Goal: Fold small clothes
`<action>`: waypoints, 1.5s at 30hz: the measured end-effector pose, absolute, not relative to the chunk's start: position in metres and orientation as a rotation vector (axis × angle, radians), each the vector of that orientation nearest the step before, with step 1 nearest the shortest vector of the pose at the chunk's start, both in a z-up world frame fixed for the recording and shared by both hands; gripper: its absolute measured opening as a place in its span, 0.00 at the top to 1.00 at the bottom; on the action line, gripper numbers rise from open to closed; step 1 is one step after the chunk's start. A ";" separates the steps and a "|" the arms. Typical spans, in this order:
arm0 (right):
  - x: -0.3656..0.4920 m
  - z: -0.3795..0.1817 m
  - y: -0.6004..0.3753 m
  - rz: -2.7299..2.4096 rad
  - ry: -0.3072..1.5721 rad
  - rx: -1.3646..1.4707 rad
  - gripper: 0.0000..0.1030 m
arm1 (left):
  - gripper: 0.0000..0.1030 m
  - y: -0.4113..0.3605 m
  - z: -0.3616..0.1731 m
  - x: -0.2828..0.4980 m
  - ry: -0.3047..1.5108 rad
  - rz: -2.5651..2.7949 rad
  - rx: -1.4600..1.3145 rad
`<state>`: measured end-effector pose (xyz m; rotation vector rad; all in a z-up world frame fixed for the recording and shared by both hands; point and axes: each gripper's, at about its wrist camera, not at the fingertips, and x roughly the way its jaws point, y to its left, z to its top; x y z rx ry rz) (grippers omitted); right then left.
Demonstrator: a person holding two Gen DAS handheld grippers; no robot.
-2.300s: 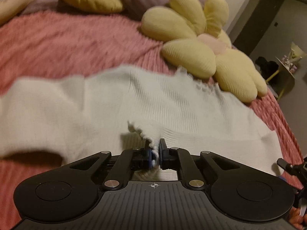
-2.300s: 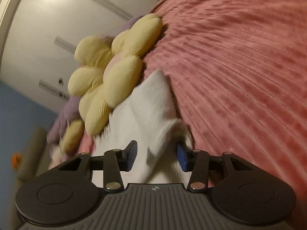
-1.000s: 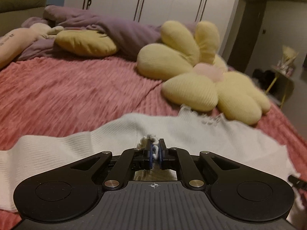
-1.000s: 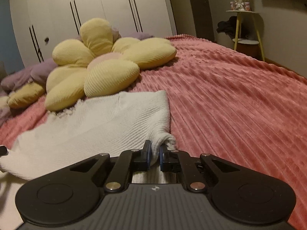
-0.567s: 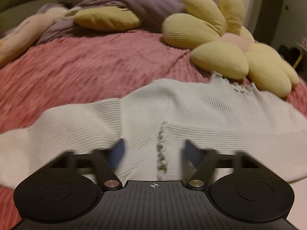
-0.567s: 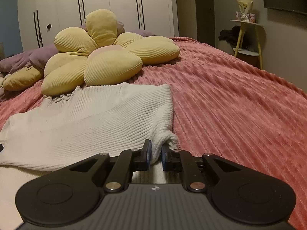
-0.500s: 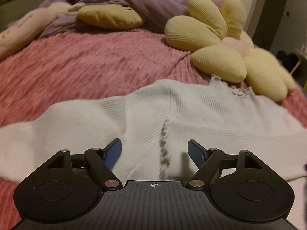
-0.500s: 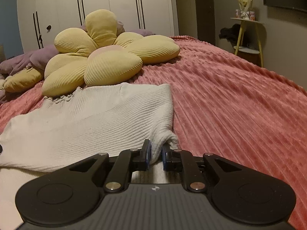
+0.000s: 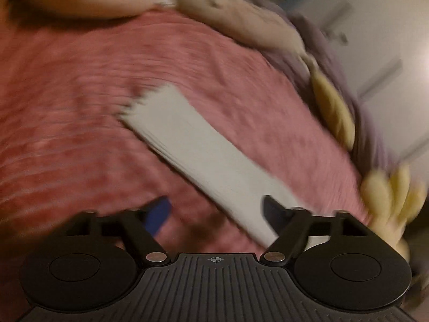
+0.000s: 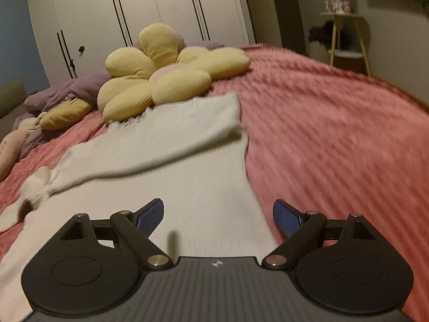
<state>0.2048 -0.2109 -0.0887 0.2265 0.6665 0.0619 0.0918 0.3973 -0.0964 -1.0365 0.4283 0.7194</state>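
A white ribbed knit top [image 10: 171, 161] lies flat on the pink bedspread [image 10: 335, 134], with one sleeve folded across its body. My right gripper [image 10: 217, 216] is open and empty, just above the top's lower right part. In the blurred left wrist view, a long white sleeve [image 9: 198, 161] stretches out over the bedspread [image 9: 80, 107]. My left gripper [image 9: 214, 210] is open and empty over the near end of that sleeve.
A yellow flower-shaped cushion [image 10: 166, 72] lies just beyond the top. Purple bedding [image 10: 64, 91] and a small yellow pillow [image 10: 64, 112] lie at the back left. A white wardrobe [image 10: 150, 13] stands behind the bed, a yellow side table [image 10: 346, 40] at the right.
My right gripper has opened and let go of the top's edge, then drawn back. My left gripper, open, has swung left toward the outstretched sleeve.
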 end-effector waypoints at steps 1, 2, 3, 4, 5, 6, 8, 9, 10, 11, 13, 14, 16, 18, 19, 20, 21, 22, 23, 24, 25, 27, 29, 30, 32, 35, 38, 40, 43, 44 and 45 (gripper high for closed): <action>0.201 -0.088 -0.210 0.057 0.676 0.224 0.13 | 0.31 0.407 -0.100 0.088 0.394 0.707 -1.084; 0.200 -0.087 -0.209 0.055 0.682 0.219 0.13 | 0.37 0.416 -0.102 0.086 0.380 0.709 -1.113; 0.199 -0.087 -0.208 0.054 0.687 0.215 0.13 | 0.44 0.424 -0.105 0.085 0.374 0.728 -1.140; 0.200 -0.085 -0.206 0.052 0.692 0.210 0.13 | 0.46 0.432 -0.109 0.082 0.347 0.744 -1.176; 0.200 -0.083 -0.205 0.050 0.691 0.207 0.13 | 0.49 0.439 -0.113 0.078 0.311 0.750 -1.220; 0.200 -0.081 -0.204 0.051 0.684 0.206 0.13 | 0.57 0.445 -0.117 0.076 0.282 0.756 -1.262; 0.199 -0.076 -0.202 0.055 0.671 0.198 0.13 | 0.70 0.454 -0.123 0.073 0.255 0.765 -1.316; 0.199 -0.074 -0.199 0.058 0.667 0.193 0.13 | 0.86 0.457 -0.124 0.072 0.257 0.769 -1.322; 0.199 -0.073 -0.198 0.064 0.666 0.189 0.13 | 0.93 0.460 -0.125 0.074 0.277 0.776 -1.320; 0.199 -0.072 -0.196 0.068 0.667 0.185 0.13 | 0.91 0.459 -0.124 0.076 0.295 0.784 -1.313; 0.198 -0.072 -0.194 0.074 0.668 0.182 0.13 | 0.92 0.452 -0.113 0.083 0.310 0.797 -1.237; 0.199 -0.073 -0.193 0.076 0.670 0.182 0.13 | 0.92 0.445 -0.102 0.090 0.318 0.783 -1.168; 0.199 -0.075 -0.193 0.074 0.677 0.188 0.13 | 0.92 0.423 -0.077 0.111 0.338 0.699 -1.026; 0.198 -0.077 -0.193 0.074 0.684 0.202 0.13 | 0.92 0.387 -0.046 0.138 0.347 0.582 -0.876; 0.198 -0.078 -0.193 0.078 0.685 0.205 0.13 | 0.92 0.362 -0.029 0.155 0.351 0.494 -0.806; 0.198 -0.078 -0.193 0.082 0.685 0.203 0.13 | 0.92 0.340 -0.016 0.168 0.357 0.419 -0.754; 0.197 -0.078 -0.193 0.085 0.680 0.199 0.13 | 0.92 0.316 -0.006 0.182 0.367 0.344 -0.700; 0.196 -0.077 -0.193 0.089 0.675 0.194 0.13 | 0.92 0.289 0.003 0.198 0.387 0.268 -0.647; 0.194 -0.075 -0.193 0.092 0.669 0.190 0.13 | 0.92 0.267 0.007 0.211 0.408 0.214 -0.618; 0.194 -0.074 -0.194 0.094 0.664 0.190 0.13 | 0.91 0.243 0.009 0.224 0.431 0.152 -0.592; 0.194 -0.072 -0.195 0.099 0.658 0.195 0.13 | 0.91 0.223 0.007 0.235 0.455 0.103 -0.572; 0.194 -0.069 -0.198 0.105 0.651 0.209 0.13 | 0.66 0.182 -0.004 0.254 0.517 0.035 -0.521; 0.196 -0.069 -0.200 0.118 0.664 0.219 0.13 | 0.16 0.153 -0.024 0.269 0.621 0.030 -0.476; 0.199 -0.070 -0.201 0.143 0.686 0.223 0.13 | 0.15 0.143 -0.035 0.269 0.665 0.053 -0.456; 0.205 -0.073 -0.200 0.187 0.724 0.230 0.14 | 0.17 0.135 -0.049 0.259 0.690 0.071 -0.405; 0.221 -0.070 -0.195 0.287 0.751 0.267 0.25 | 0.16 0.147 -0.059 0.238 0.692 0.165 -0.330; 0.251 -0.066 -0.176 0.401 0.783 0.331 0.28 | 0.16 0.172 -0.068 0.229 0.714 0.265 -0.293; 0.274 -0.071 -0.156 0.470 0.820 0.377 0.38 | 0.16 0.189 -0.072 0.229 0.729 0.310 -0.324; 0.304 -0.081 -0.118 0.529 0.868 0.409 0.44 | 0.16 0.208 -0.081 0.222 0.733 0.355 -0.346; 0.314 -0.086 -0.105 0.550 0.888 0.427 0.44 | 0.16 0.212 -0.083 0.221 0.735 0.368 -0.344; 0.318 -0.090 -0.097 0.562 0.898 0.441 0.45 | 0.16 0.215 -0.085 0.220 0.734 0.376 -0.344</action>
